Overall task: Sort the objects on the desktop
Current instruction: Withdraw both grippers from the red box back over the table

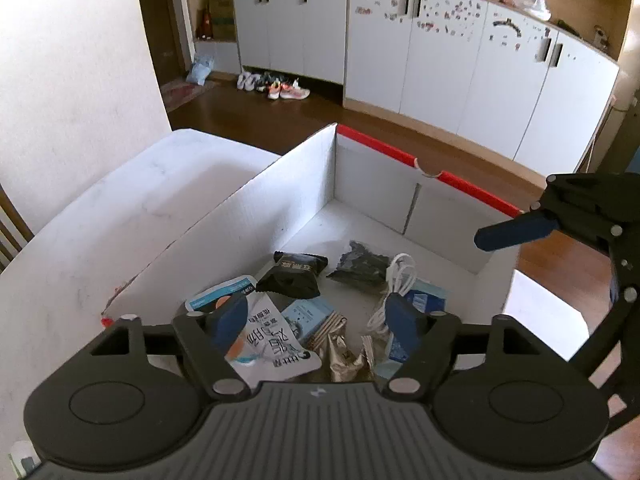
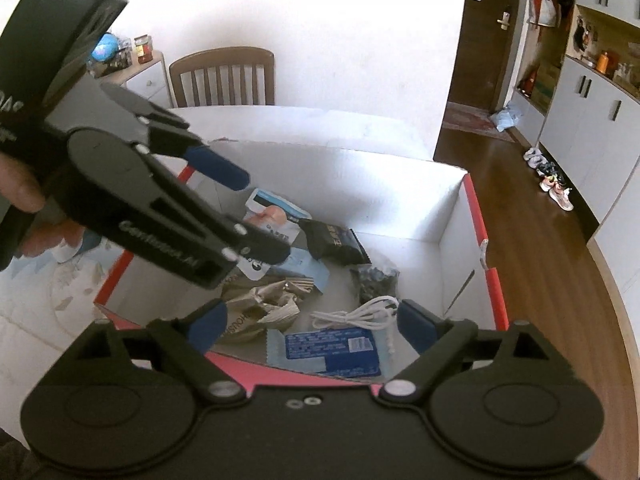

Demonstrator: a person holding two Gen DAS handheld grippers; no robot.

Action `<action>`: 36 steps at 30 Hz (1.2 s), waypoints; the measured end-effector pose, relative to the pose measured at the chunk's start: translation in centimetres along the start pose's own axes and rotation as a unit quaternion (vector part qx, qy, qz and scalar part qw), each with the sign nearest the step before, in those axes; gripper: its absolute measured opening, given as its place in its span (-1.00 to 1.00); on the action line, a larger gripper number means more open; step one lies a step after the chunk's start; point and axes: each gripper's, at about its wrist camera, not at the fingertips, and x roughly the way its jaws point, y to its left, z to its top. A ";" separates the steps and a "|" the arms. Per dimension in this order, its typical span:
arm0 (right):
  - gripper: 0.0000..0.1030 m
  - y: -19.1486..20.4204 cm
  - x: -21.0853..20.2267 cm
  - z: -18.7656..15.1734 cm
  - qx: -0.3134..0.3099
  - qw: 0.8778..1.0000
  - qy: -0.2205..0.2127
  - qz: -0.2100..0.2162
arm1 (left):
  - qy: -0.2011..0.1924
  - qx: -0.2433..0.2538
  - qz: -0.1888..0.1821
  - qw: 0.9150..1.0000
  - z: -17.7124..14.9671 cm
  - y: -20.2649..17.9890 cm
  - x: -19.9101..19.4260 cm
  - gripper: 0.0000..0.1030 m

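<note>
Both grippers hang over the box (image 2: 452, 200) with their jaws wide and nothing in them: the right gripper (image 2: 310, 322) near, the left gripper (image 1: 316, 318) beside it. Under them, in the box, lie a blue packet (image 2: 332, 350), a white cable (image 2: 356, 314), a crumpled gold wrapper (image 2: 264, 300) and a black packet (image 2: 334, 242), all close together. Past the box stand a chair (image 2: 224, 76) and white cupboards (image 1: 440, 48), with shoes (image 1: 276, 86) on the floor.

White cabinets (image 1: 440, 52) lined the far wall above a brown wood floor (image 1: 280, 120), shoes (image 1: 276, 86) beneath, a wooden chair (image 2: 224, 76) beside the white worktop (image 1: 120, 200).
</note>
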 end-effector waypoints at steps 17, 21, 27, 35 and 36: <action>0.92 2.3 -3.0 -0.2 0.033 0.998 -0.028 -0.035 | -0.069 -0.020 -0.028 0.997 -3.8 0.8 -5.1 0.85; 0.96 3.2 -3.6 -0.5 0.042 0.998 -0.036 -0.034 | -0.078 -0.022 -0.037 0.996 -4.8 1.1 -6.1 0.97; 0.98 5.2 -3.9 -0.6 0.044 0.998 -0.038 -0.040 | -0.085 -0.035 -0.041 0.995 -6.7 2.0 -7.3 0.97; 0.98 8.0 -3.9 -0.5 0.054 0.997 -0.042 -0.032 | -0.087 -0.049 -0.021 0.995 -9.6 3.9 -9.4 0.97; 0.98 8.5 -3.8 -0.4 0.051 0.997 -0.043 -0.030 | -0.087 -0.052 -0.019 0.995 -10.1 4.2 -9.8 0.97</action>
